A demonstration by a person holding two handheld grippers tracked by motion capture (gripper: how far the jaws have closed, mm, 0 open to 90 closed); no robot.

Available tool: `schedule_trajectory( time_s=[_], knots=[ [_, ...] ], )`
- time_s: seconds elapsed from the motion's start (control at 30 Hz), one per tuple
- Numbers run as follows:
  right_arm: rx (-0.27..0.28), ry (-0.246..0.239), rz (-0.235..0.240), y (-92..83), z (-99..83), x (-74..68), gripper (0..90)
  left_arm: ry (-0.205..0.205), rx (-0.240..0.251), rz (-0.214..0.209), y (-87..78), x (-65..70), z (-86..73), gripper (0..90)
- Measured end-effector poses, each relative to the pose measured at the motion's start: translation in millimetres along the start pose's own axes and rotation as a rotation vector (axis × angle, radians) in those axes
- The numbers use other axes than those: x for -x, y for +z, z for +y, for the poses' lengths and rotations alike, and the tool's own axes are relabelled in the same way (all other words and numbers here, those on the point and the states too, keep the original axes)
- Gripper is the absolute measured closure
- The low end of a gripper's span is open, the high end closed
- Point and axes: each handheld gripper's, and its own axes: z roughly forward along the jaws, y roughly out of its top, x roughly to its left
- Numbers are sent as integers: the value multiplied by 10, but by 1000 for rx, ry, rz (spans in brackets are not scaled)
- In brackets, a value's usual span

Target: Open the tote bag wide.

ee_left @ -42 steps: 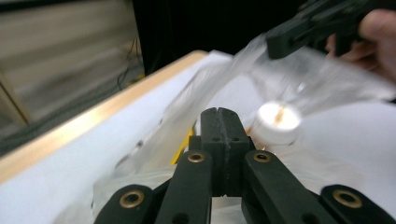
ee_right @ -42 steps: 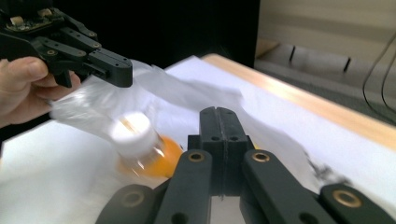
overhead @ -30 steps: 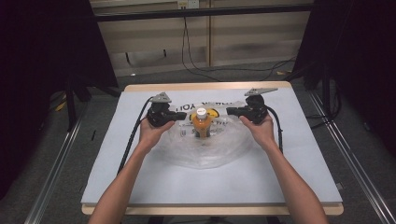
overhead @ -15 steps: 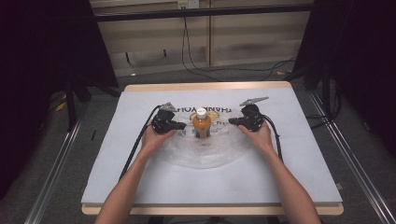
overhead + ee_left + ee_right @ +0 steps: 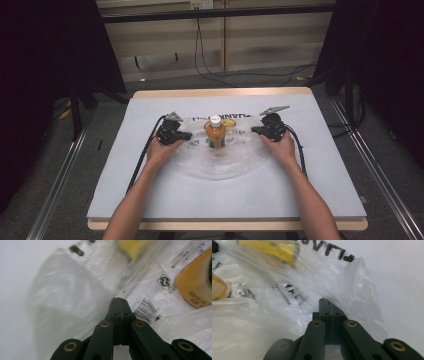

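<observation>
Left gripper view puts your left gripper (image 5: 120,300) low over the clear plastic bag (image 5: 75,297), its two black jaws pressed flat together with no gap; whether a fold of film is nipped at the very tips you cannot tell, since the plastic is see-through and blurred there. Just beyond the tips lie a barcode and a recycling mark printed on the bag, and the orange bottle (image 5: 195,287) is cut off by the right edge of that view, so you see a slice of its label and no cap.

In the right gripper view your right gripper (image 5: 329,301) is closed the same way, jaws meeting along one seam, resting against the bag (image 5: 287,290) where a crumpled peak of film rises just to their right. Black lettering runs off the top edge, a yellow patch sits blurred at top left, and a sliver of the bottle (image 5: 218,288) shows at the left edge.

From the high view, your left gripper (image 5: 181,135) and right gripper (image 5: 257,130) sit on either side of the bottle (image 5: 215,132), which stands upright with a white cap on the bag (image 5: 220,162), toward the far edge of the white table (image 5: 150,200) and midway between its left and right edges. The bag's outline fades into the white surface, so its near rim is hard to trace. Your hands cover the gripper bodies.
</observation>
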Motion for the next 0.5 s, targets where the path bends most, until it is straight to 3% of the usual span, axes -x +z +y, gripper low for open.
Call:
schedule_trajectory(
  time_s=[0.1, 0.27, 0.33, 0.43, 0.5],
  knots=[
    [12, 11, 5, -6, -14, 76, 900, -12, 21, 6, 9, -41, -11, 900],
    [11, -3, -64, 31, 32, 112, 900, -23, 39, 33, 30, -104, -1, 900],
    [18, 18, -75, 43, 36, 134, 900, -18, 35, 32, 31, -120, 4, 900],
    [31, 29, -65, 46, 28, 155, 900, -21, 30, 34, 24, -117, 12, 900],
    [29, 33, -51, 28, 28, 145, 900, -33, 48, 2, -3, -126, 8, 900]
  ],
)
